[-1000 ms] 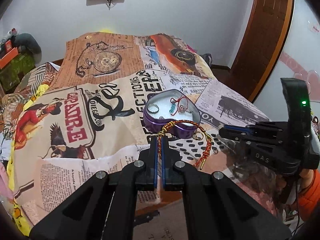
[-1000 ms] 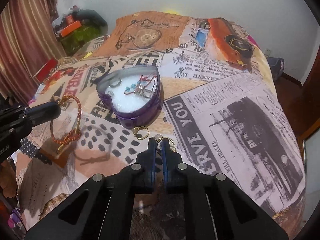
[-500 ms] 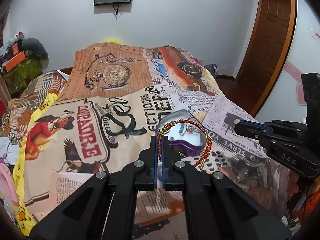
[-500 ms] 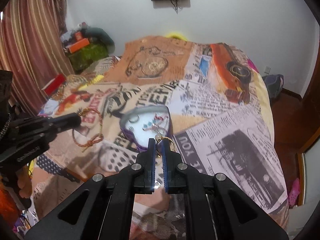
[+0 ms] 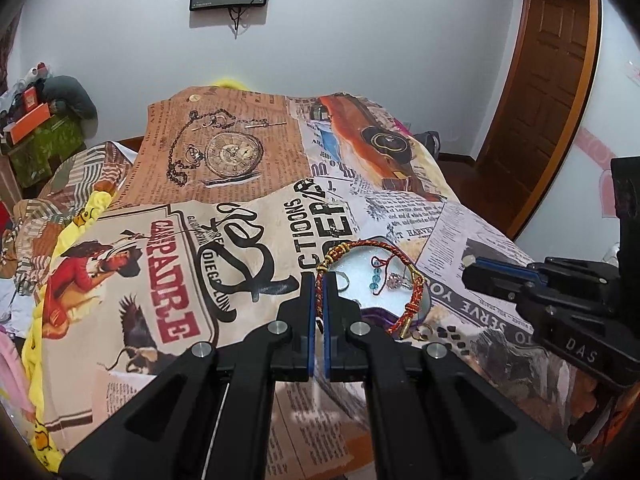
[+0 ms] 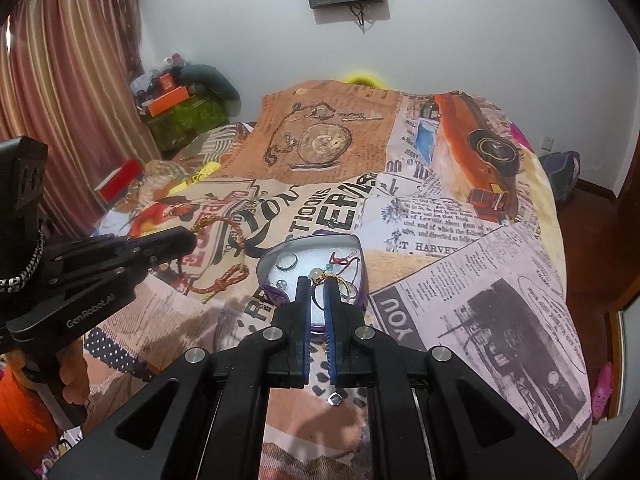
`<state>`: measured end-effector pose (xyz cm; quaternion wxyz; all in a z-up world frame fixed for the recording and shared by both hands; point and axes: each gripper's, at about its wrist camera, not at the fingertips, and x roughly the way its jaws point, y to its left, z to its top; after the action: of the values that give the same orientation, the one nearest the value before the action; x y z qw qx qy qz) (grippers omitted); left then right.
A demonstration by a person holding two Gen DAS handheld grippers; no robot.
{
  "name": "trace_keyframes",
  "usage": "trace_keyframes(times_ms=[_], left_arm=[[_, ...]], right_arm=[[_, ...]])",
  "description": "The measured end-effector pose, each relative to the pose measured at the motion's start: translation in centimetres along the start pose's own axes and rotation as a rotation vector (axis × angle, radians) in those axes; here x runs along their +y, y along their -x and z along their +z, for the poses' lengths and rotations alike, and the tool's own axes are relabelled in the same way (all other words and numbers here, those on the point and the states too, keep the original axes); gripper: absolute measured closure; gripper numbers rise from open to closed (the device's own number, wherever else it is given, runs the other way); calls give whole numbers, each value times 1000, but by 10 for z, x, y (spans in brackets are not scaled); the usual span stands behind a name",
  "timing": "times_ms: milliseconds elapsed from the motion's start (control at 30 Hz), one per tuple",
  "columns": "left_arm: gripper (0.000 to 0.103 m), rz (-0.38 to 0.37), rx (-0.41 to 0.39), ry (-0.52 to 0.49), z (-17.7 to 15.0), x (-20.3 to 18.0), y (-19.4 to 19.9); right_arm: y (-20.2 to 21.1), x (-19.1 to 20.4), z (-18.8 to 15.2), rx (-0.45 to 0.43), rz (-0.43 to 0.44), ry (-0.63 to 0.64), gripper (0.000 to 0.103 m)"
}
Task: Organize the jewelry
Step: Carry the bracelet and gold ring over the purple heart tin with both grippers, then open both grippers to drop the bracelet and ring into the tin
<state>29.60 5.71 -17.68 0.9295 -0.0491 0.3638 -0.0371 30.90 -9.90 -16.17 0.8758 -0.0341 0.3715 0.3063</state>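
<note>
So only the right view is showing a gold earring (image 6: pixel 339 282) pinched in the right claw (image 6: pixel 318 280), just over the heart tin (image 6: pixel 360 258); left claw (image 5: pixel 319 278) is clamping the bracelet (image 5: pixel 416 292).

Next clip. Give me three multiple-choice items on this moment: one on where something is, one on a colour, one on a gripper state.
1. Where is the heart-shaped tin?
A. on the printed bedspread
B. on the floor
C. on the wall screen

2. What colour is the tin's outer wall?
A. green
B. purple
C. white

3. What is the left gripper doing?
A. standing open and empty
B. shut on the braided bracelet
C. shut on a ring

Answers:
1 A, the tin rests on the bedspread.
2 B, its side shows purple.
3 B, the cord runs between its closed fingers.
</note>
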Motion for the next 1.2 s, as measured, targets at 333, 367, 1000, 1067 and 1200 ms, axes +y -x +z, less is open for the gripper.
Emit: trace_keyframes(times_ms=[333,367,1000,1067,1200], left_arm=[[102,19,19,-9,10,1,-32],[102,21,21,-9,11,1,-35],[102,21,98,-46,10,-7,-80],[102,14,107,-49,9,-8,-82],[102,3,115,-50,9,-8,-81]], right_arm=[[-17,0,1,14,23,-3,98],[-18,0,2,15,26,-3,98],[-51,-1,-5,102,37,2,97],[-54,-3,-5,112,37,-3,97],[-56,-5,-6,121,37,-3,97]])
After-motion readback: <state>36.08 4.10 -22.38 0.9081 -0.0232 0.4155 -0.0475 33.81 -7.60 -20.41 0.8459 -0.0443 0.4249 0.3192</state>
